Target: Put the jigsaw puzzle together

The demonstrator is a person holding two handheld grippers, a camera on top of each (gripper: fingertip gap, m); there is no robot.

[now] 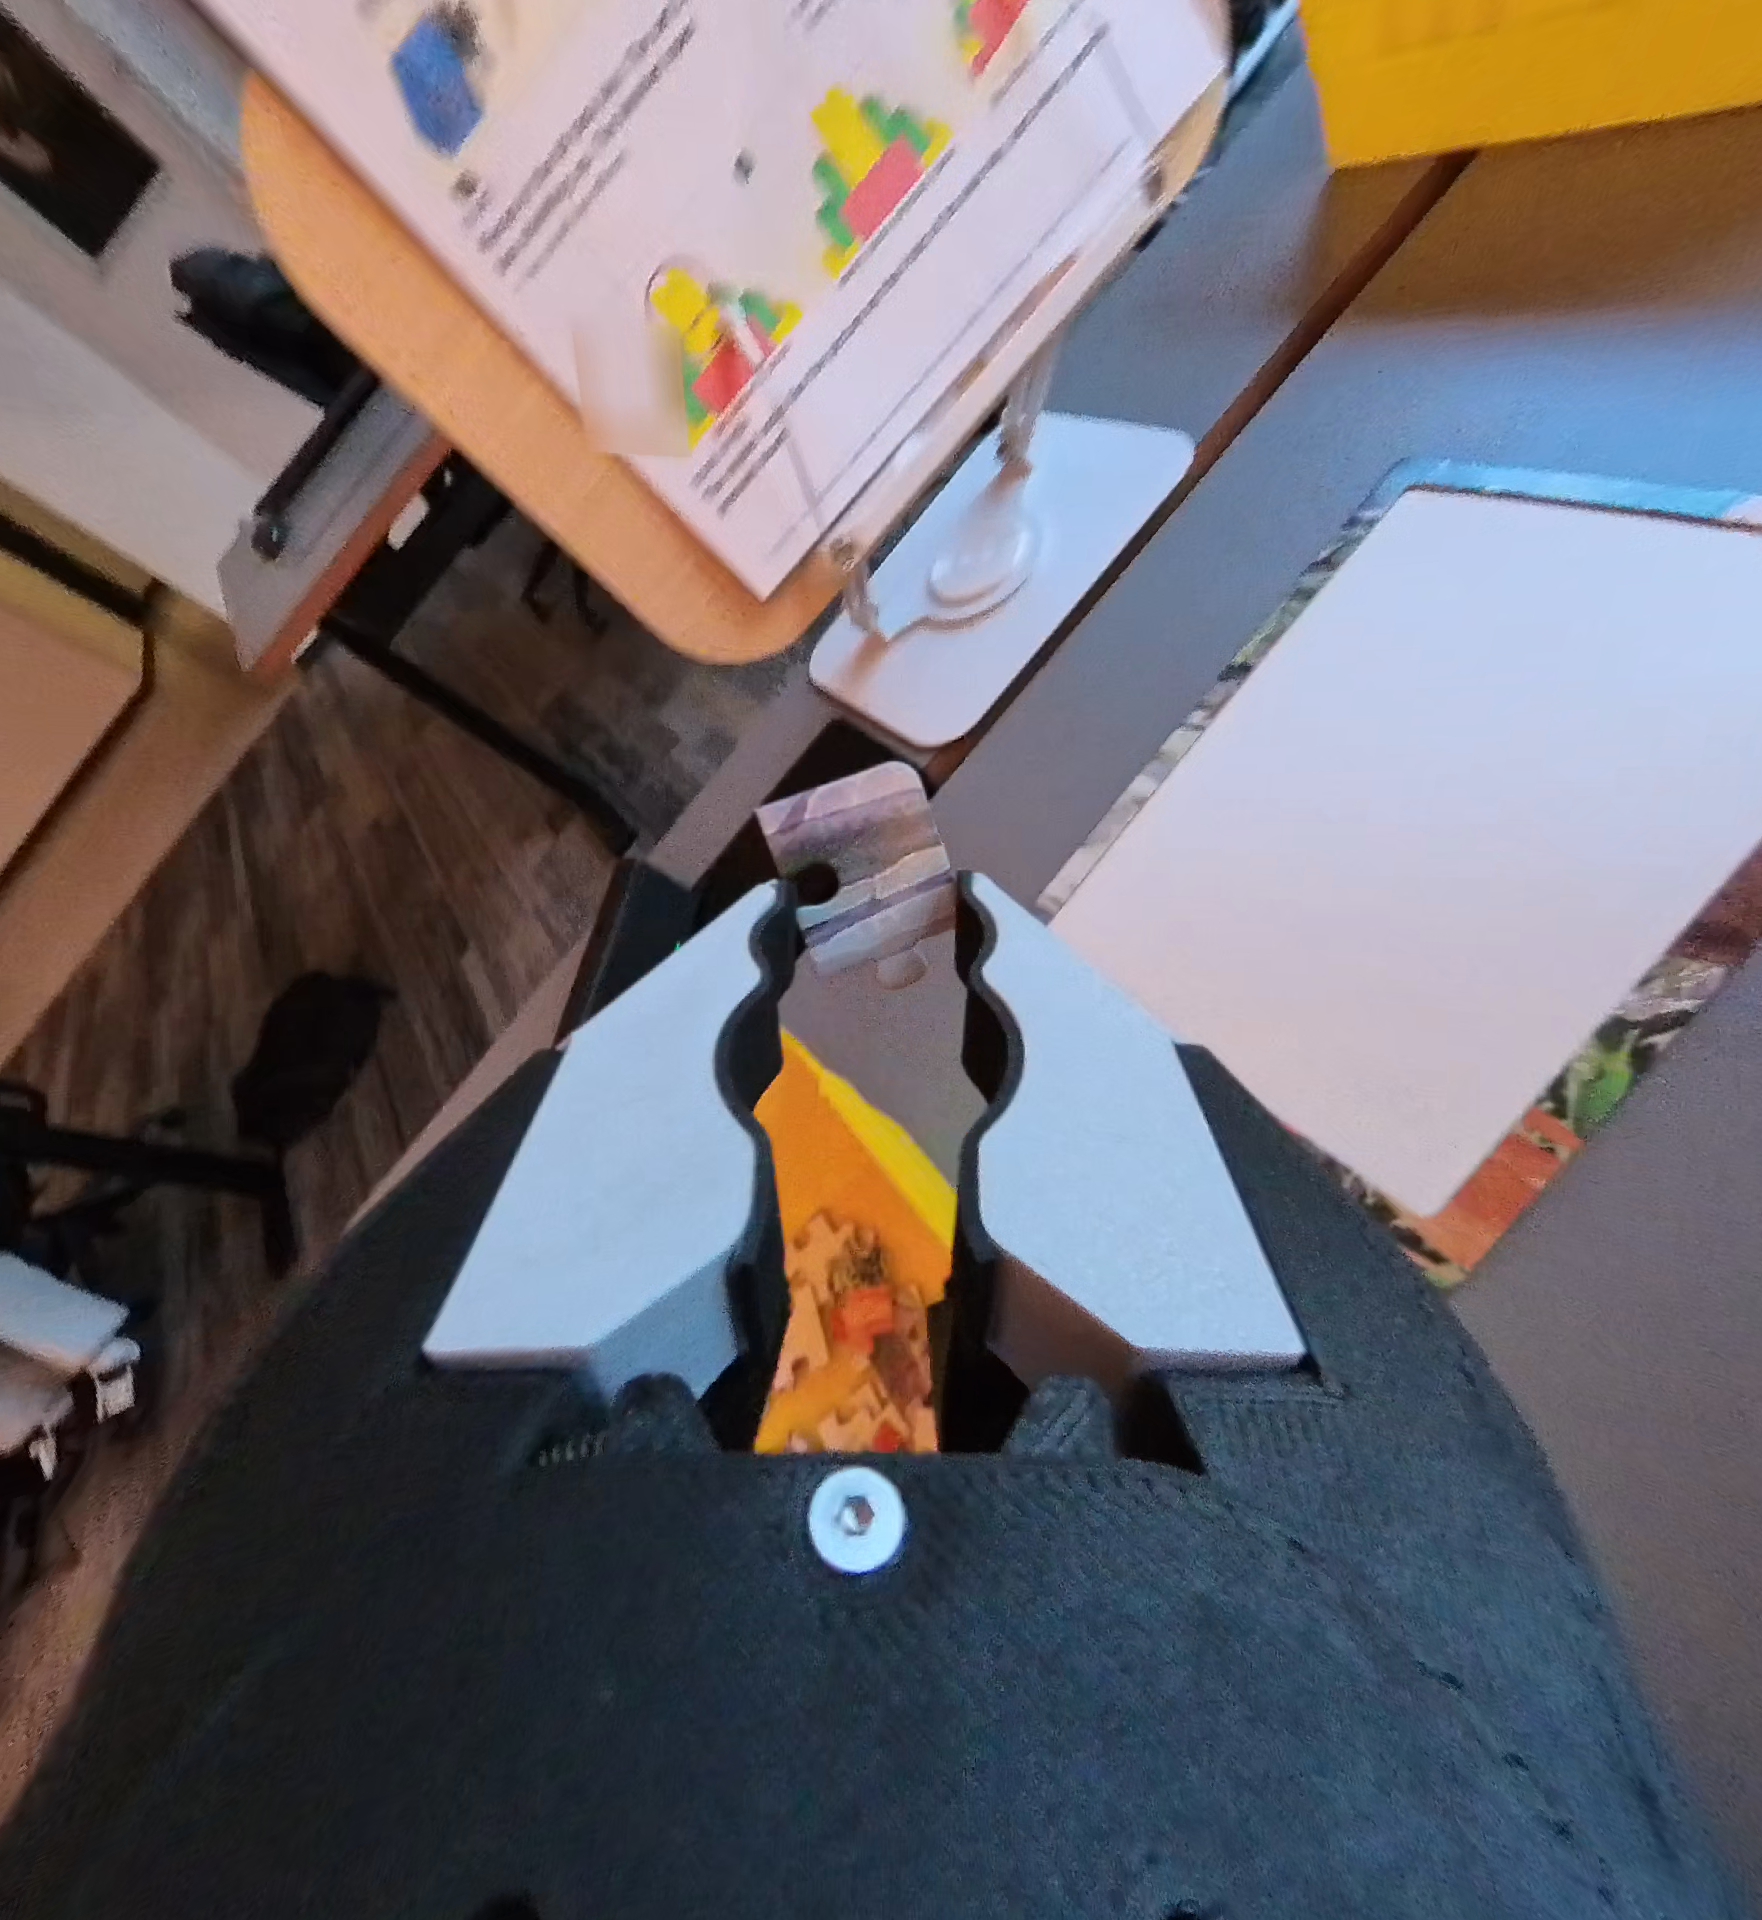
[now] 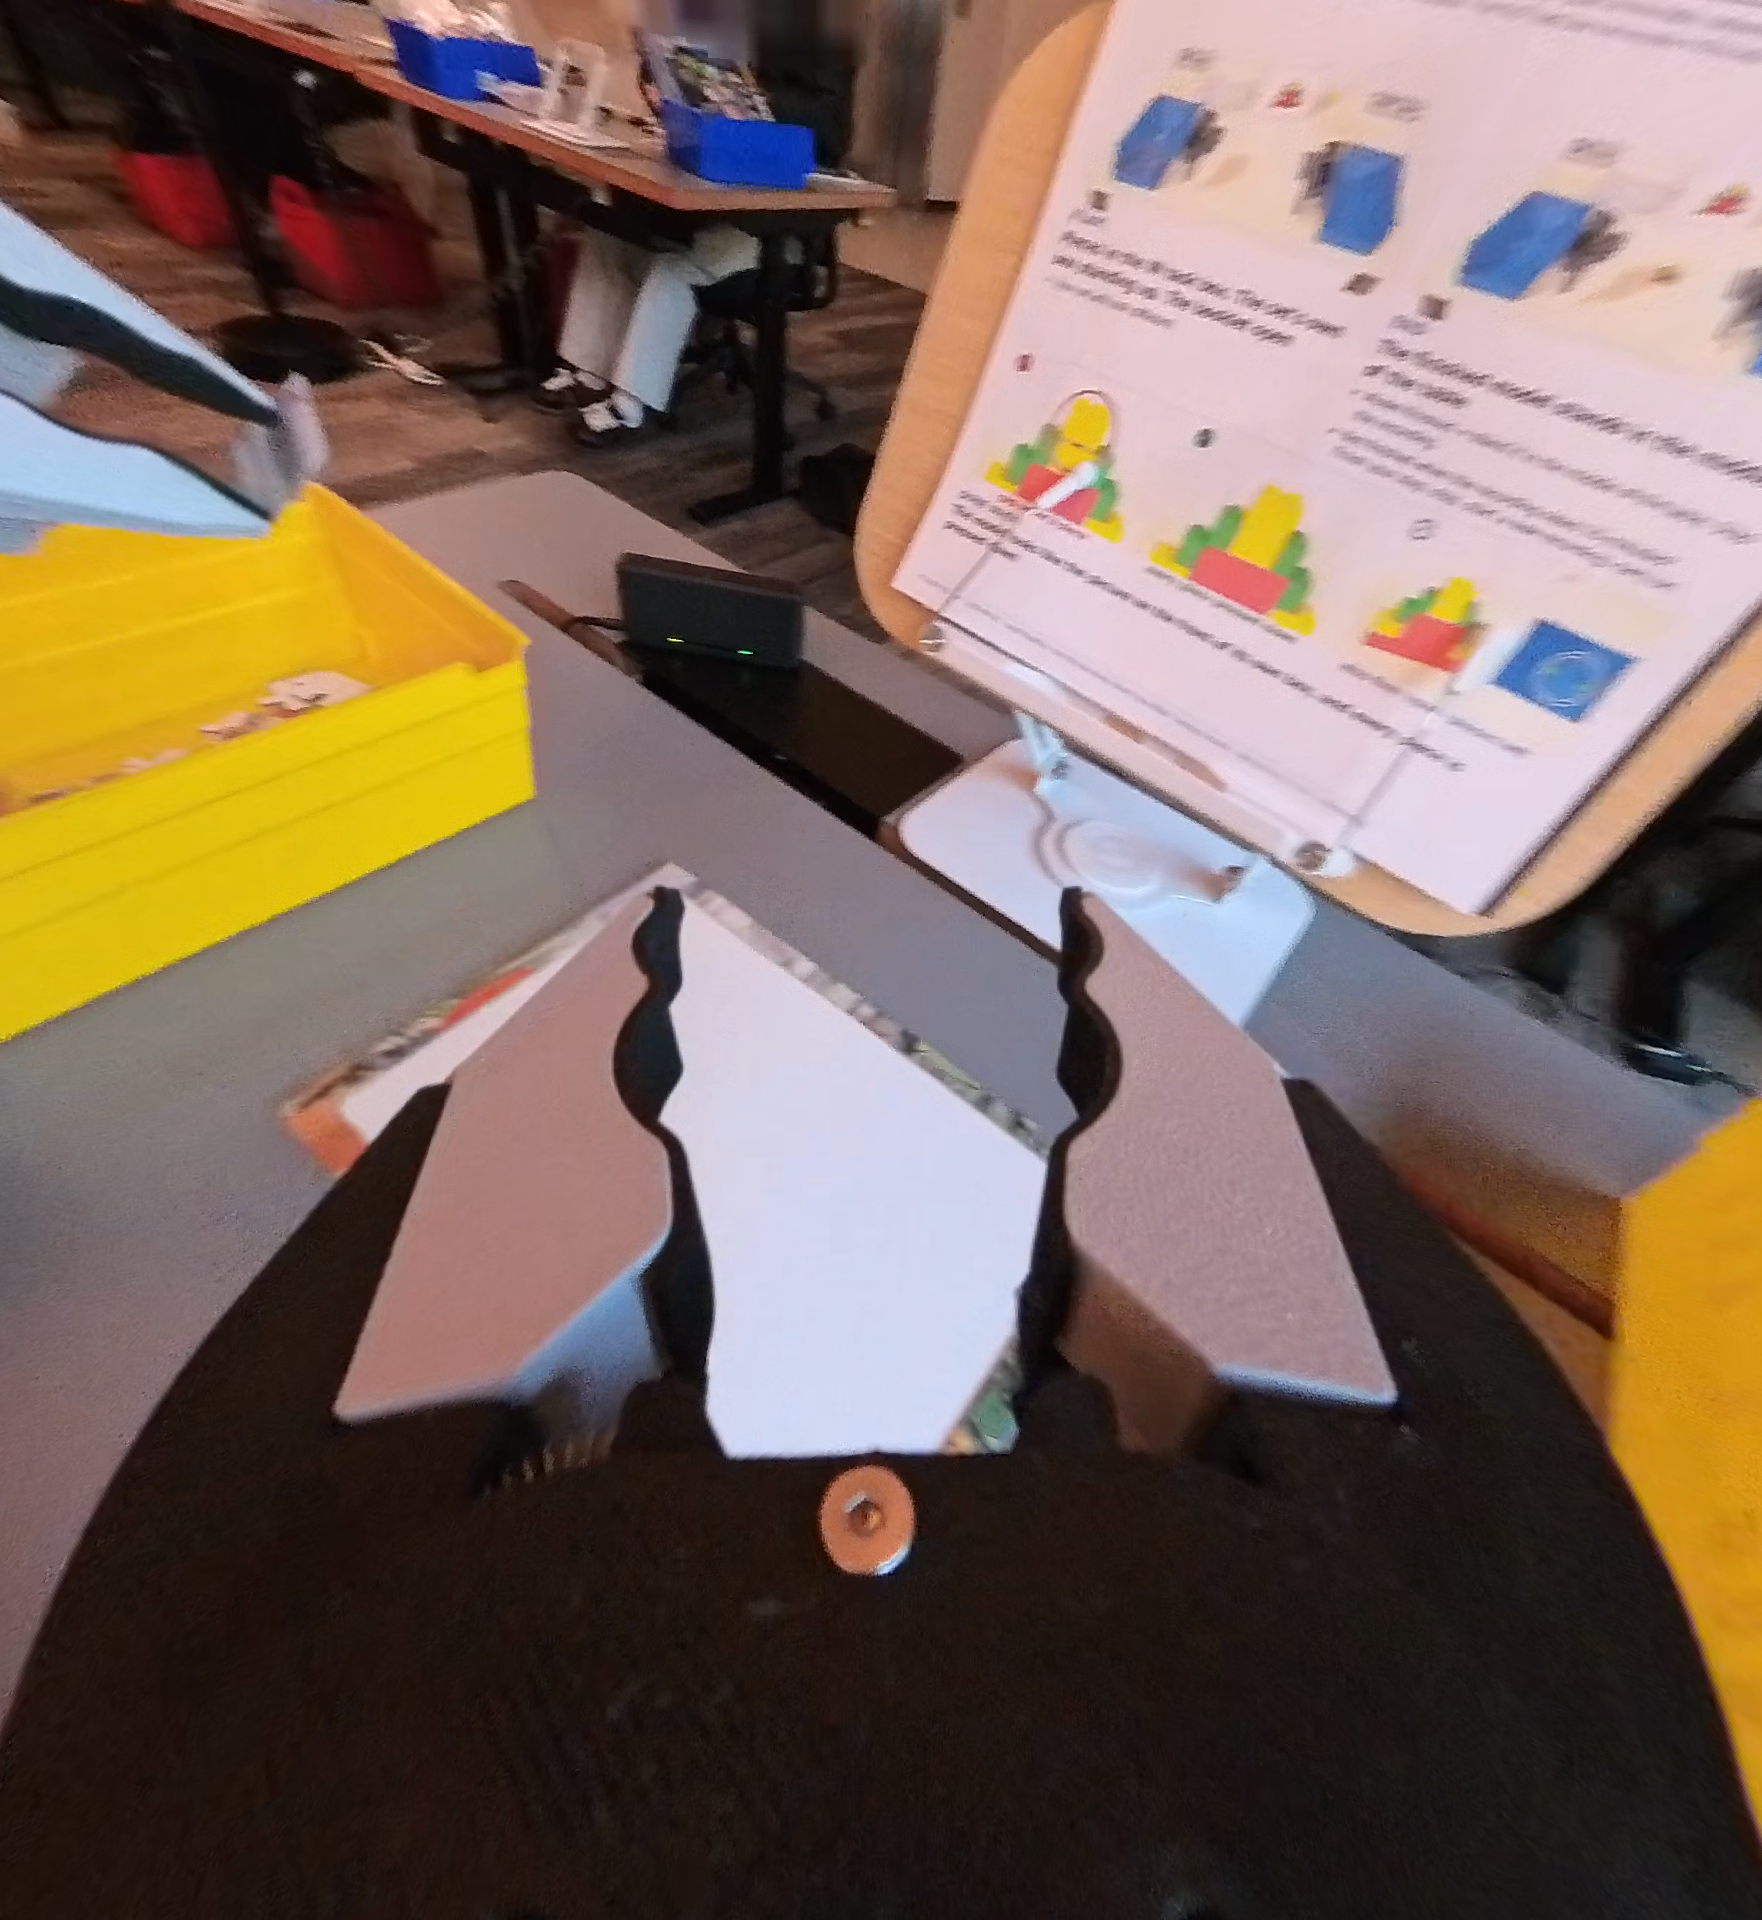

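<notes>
My left gripper (image 1: pixel 869 894) is shut on a greyish-purple jigsaw piece (image 1: pixel 861 868) and holds it in the air above the yellow bin (image 1: pixel 846 1164) of loose pieces. The puzzle board (image 1: pixel 1428 831), white inside with a picture border, lies flat on the grey table to the right. In the right wrist view my right gripper (image 2: pixel 872 914) is open and empty, hovering over the same board (image 2: pixel 835 1195). The left gripper with its piece (image 2: pixel 279 442) shows at the upper left there, over the yellow bin (image 2: pixel 233 748) that holds several pieces.
An instruction sheet on a wooden stand (image 2: pixel 1376 416) with a white base (image 2: pixel 1116 862) stands at the table's far edge. A black box (image 2: pixel 711 618) sits behind a table gap. Another yellow bin (image 2: pixel 1729 1455) is at the right. Other tables, chairs and a seated person's legs are beyond.
</notes>
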